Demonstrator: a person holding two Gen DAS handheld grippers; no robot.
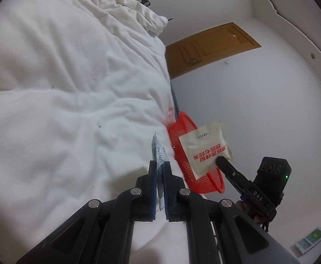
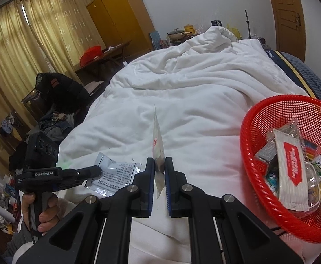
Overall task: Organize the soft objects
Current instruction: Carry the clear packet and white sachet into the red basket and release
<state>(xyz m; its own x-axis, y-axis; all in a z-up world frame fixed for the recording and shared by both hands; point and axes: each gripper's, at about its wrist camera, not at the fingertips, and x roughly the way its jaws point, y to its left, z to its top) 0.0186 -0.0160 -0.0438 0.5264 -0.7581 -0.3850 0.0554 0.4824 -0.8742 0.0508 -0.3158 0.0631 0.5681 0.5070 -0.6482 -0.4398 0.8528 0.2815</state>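
White bedding (image 2: 204, 92) fills both views while each gripper's fingers pinch a sachet, left gripper (image 1: 159, 165) and right gripper (image 2: 159, 162), likely bound next for the red basket (image 2: 255, 165) at right.

Yellow wardrobe (image 2: 118, 17), curtains (image 2: 28, 44), wood door (image 1: 208, 46) in bkgd.

The red basket (image 2: 292, 226) runs off the right edge of the right wrist view, and the packets (image 2: 292, 171) piled in it hide its floor. In the left wrist view the white sachet (image 1: 204, 149) covers part of it. The silver sachet (image 1: 158, 154), seen edge-on, shows only unreadable digits.
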